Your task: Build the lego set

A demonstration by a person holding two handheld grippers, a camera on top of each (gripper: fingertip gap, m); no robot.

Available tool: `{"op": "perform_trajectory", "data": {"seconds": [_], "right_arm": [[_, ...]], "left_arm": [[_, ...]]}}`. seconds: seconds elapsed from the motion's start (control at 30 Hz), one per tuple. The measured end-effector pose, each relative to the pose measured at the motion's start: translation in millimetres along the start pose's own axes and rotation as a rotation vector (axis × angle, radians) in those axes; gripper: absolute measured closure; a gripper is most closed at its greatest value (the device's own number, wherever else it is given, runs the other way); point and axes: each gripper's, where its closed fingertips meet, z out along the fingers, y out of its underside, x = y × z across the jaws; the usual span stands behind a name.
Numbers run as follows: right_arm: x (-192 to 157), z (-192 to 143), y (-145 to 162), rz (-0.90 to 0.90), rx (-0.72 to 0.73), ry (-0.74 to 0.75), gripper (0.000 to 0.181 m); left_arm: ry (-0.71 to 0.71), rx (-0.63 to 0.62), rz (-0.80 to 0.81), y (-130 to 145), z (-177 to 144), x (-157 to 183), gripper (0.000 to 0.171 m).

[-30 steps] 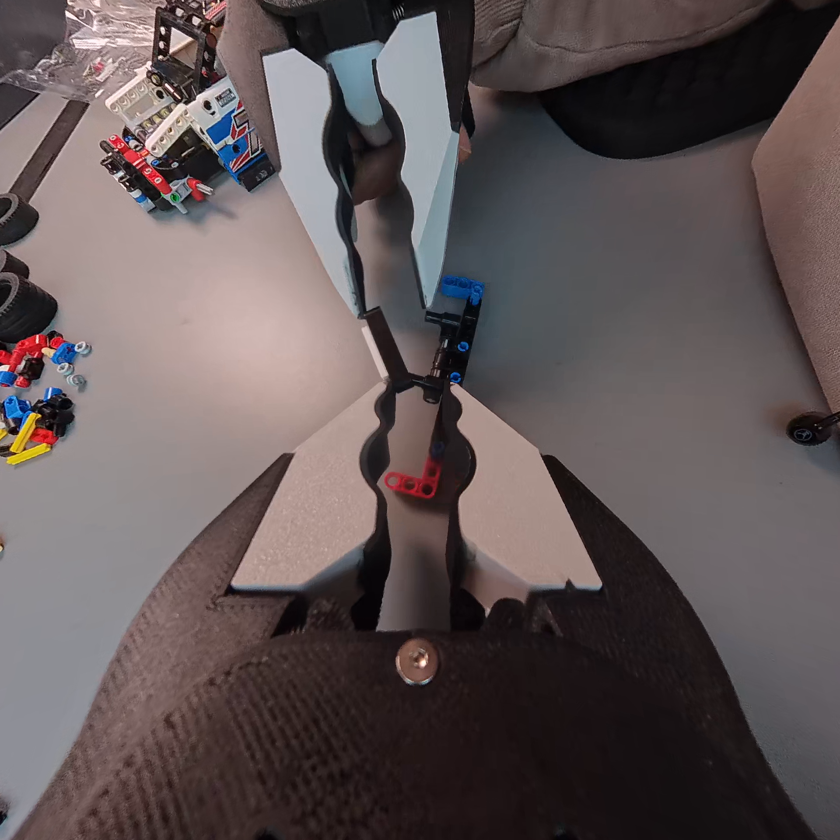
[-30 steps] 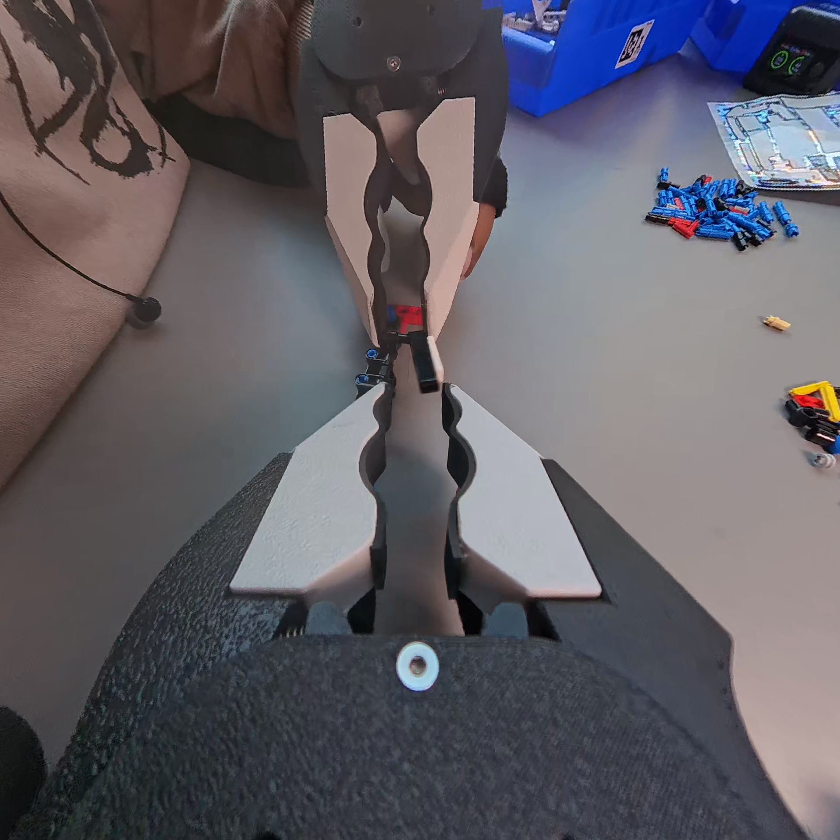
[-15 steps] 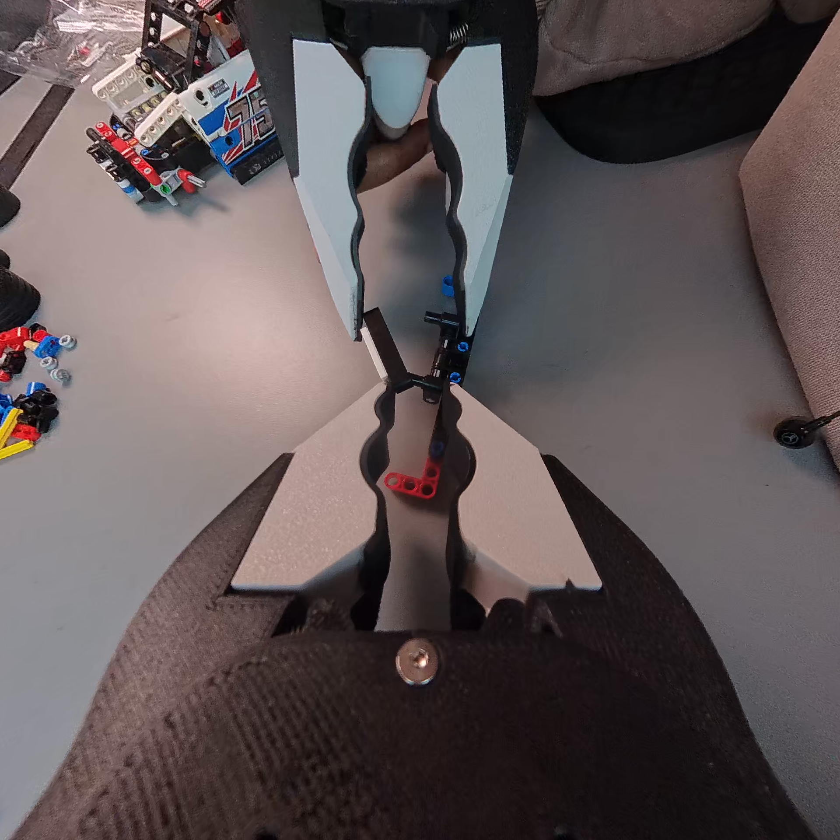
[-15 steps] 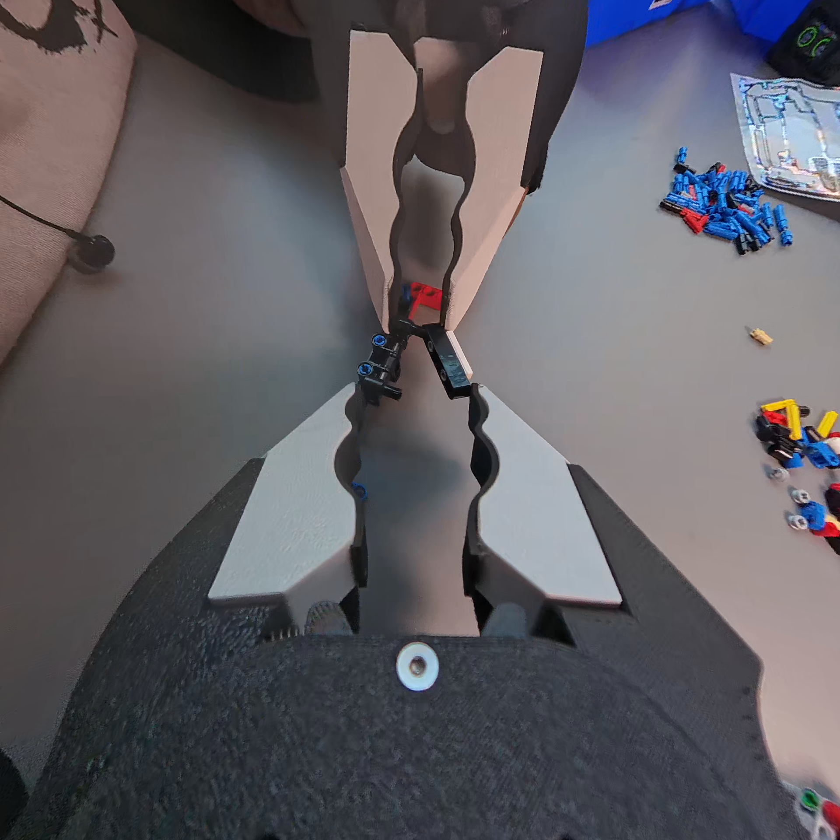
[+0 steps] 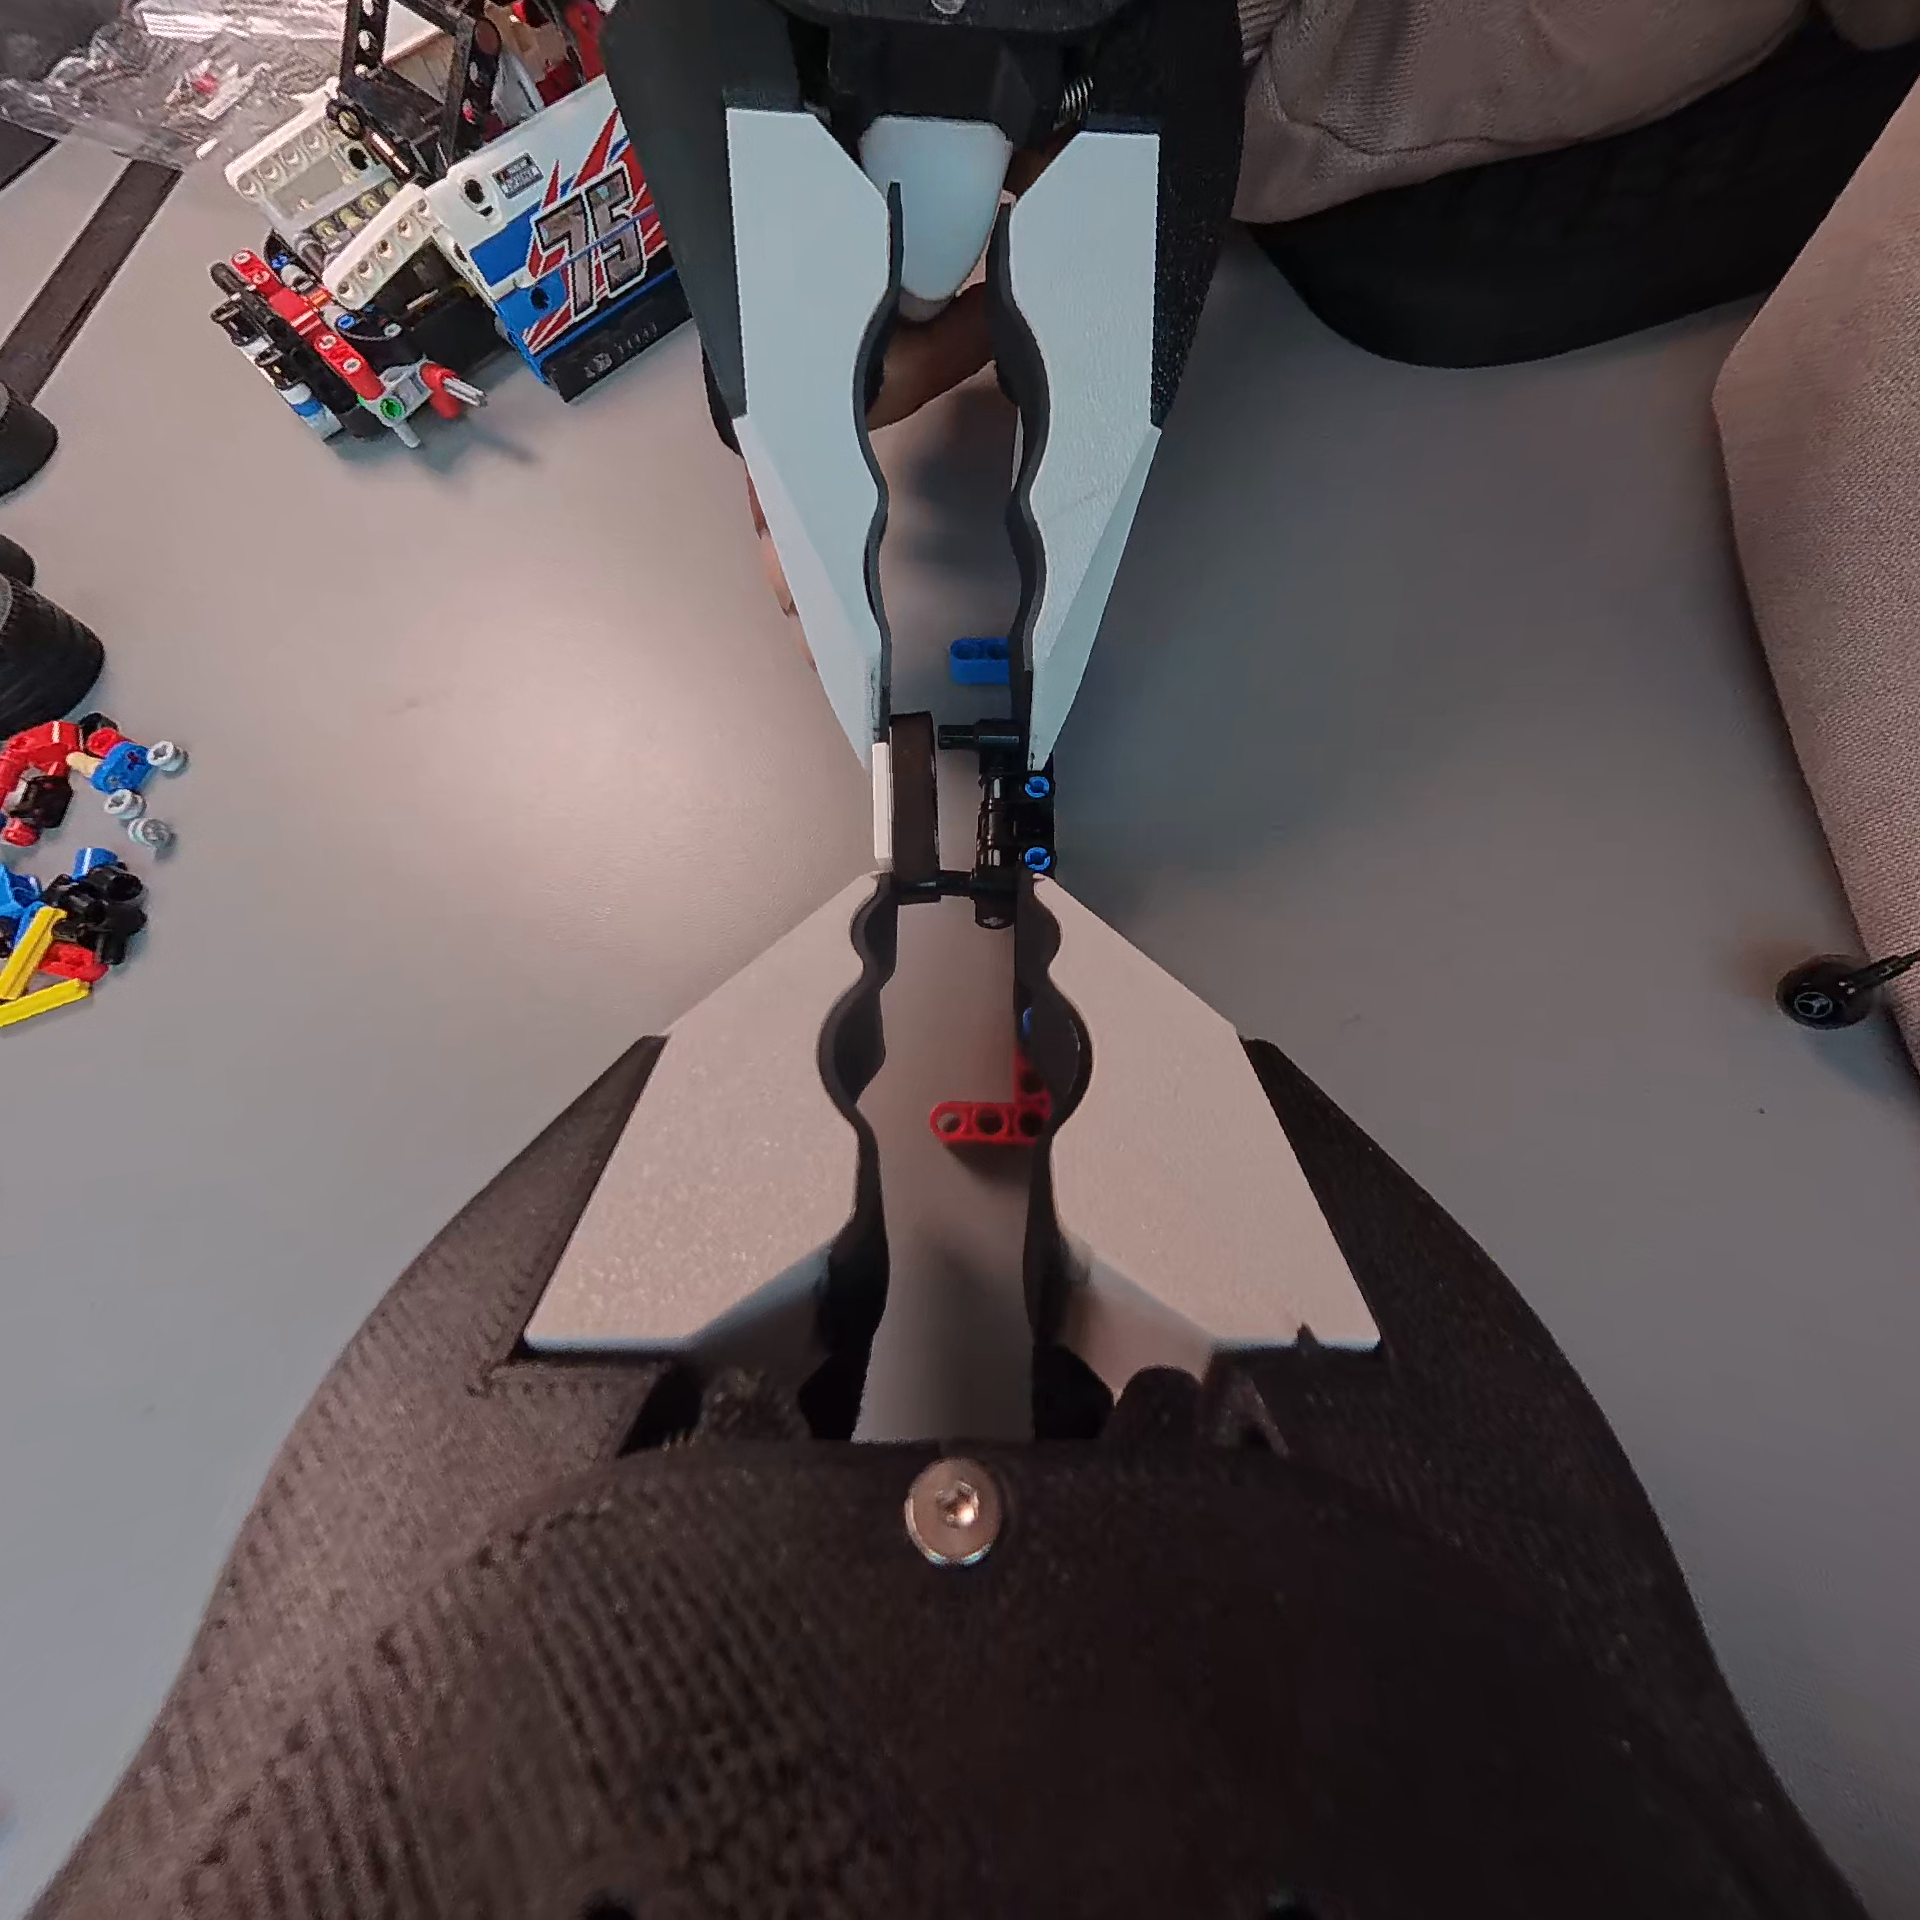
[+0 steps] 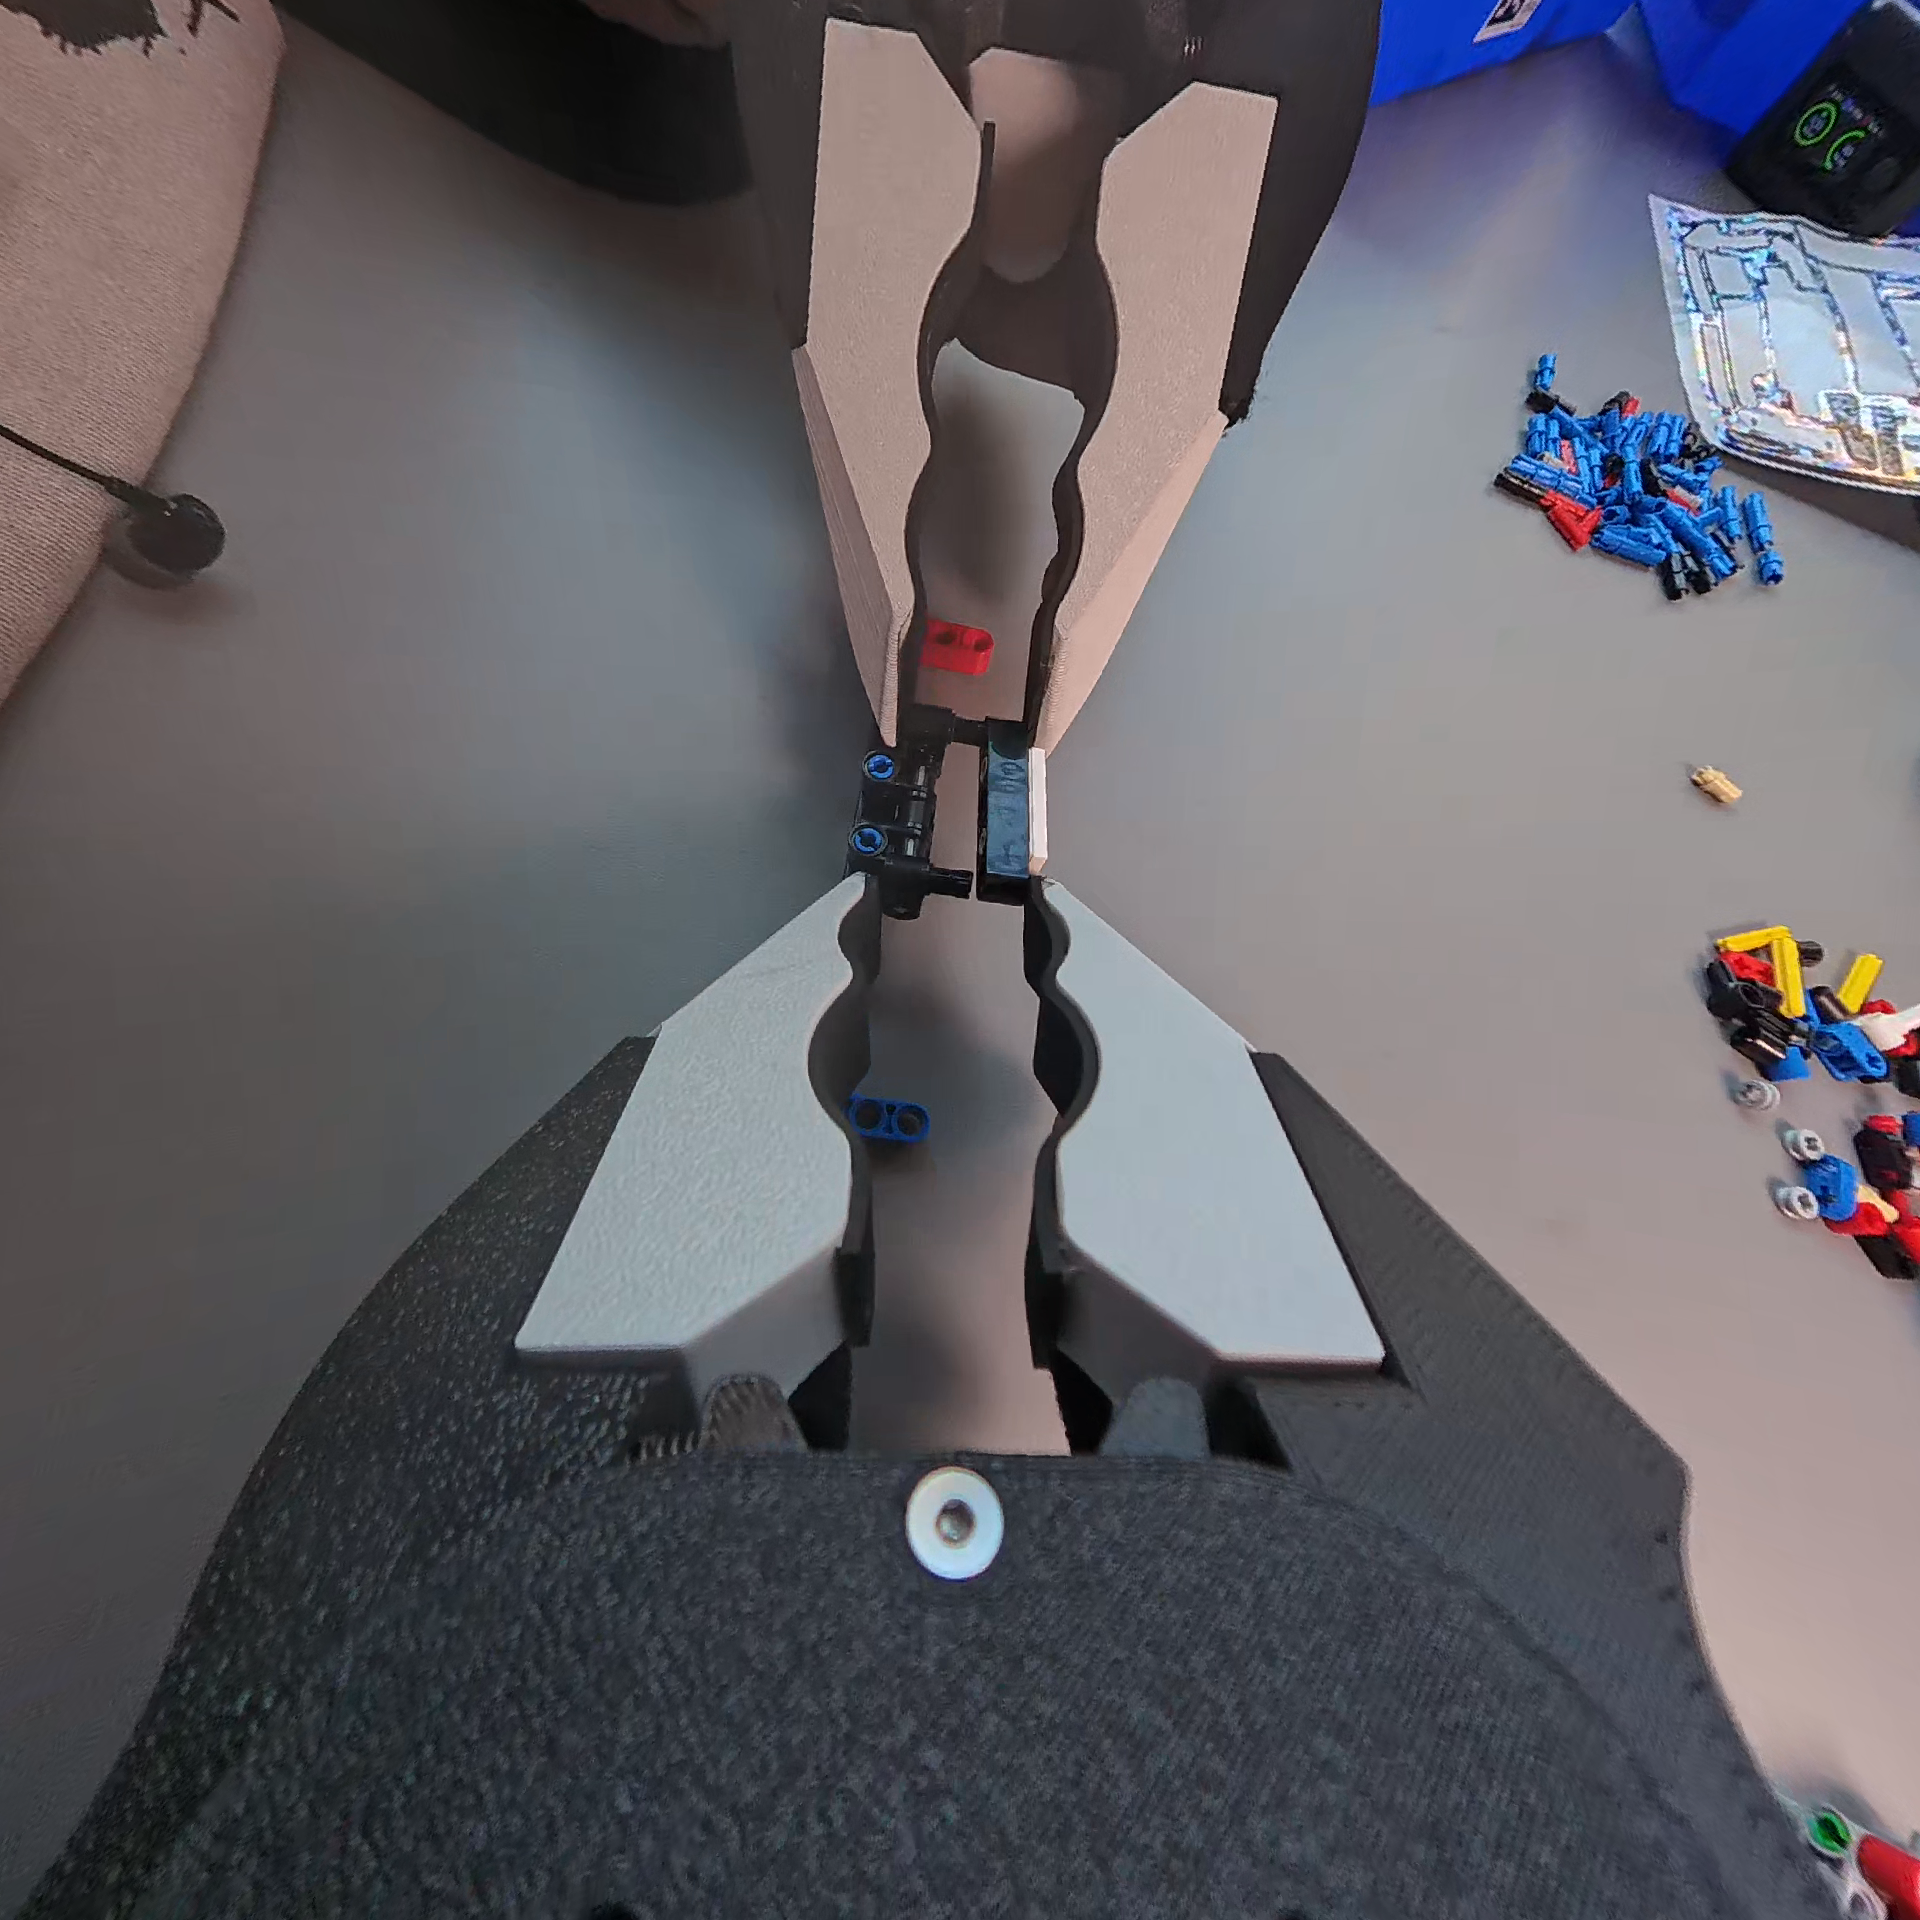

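Note:
A small black Lego sub-assembly hangs between my two grippers, which face each other tip to tip above the grey table (image 5: 416, 1039). It is a black beam with a white plate (image 5: 909, 805) (image 6: 1006, 821) joined by a thin axle to a black connector with blue pins (image 5: 1013, 821) (image 6: 894, 821); the two parts lie parallel. My left gripper (image 5: 951, 888) is shut on its near end. My right gripper (image 6: 954, 883) is shut on the other end. A red L-shaped beam (image 5: 992, 1117) (image 6: 956, 646) and a short blue beam (image 5: 979, 661) (image 6: 888, 1117) lie on the table below.
A part-built white, blue and red truck model (image 5: 499, 249), black tyres (image 5: 42, 665) and loose pieces (image 5: 73, 831) lie left. A pile of blue pins (image 6: 1631, 499), a sticker sheet (image 6: 1787, 364), mixed pieces (image 6: 1818, 1039) and a blue bin (image 6: 1507, 42) show in the right wrist view. A person's beige sleeve (image 5: 1829, 623) borders the table. Only a small space, under 4 cm, lies between the two pairs of fingers.
My right gripper came in and closed on the far end of the sub-assembly. The black beam swung from slanted to parallel with the connector. My left gripper kept its hold.

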Motion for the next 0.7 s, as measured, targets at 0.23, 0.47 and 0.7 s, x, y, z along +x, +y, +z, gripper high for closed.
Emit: {"op": "perform_trajectory", "data": {"seconds": [0.23, 0.47, 0.7], "right_arm": [[-1.2, 0.1, -0.1, -0.008, -0.01, -0.005, 0.157], [-1.5, 0.5, -0.3, 0.004, -0.014, -0.011, 0.156], [-3.0, 0.1, -0.2, 0.008, -0.024, -0.023, 0.152]], "left_arm": [[0.0, -0.002, 0.011, -0.2, -0.2, 0.7, 0.15], [-0.006, -0.004, 0.026, -0.4, -0.3, 0.6, 0.15], [-0.007, -0.006, 0.035, -0.7, -0.2, 0.9, 0.15]]}}
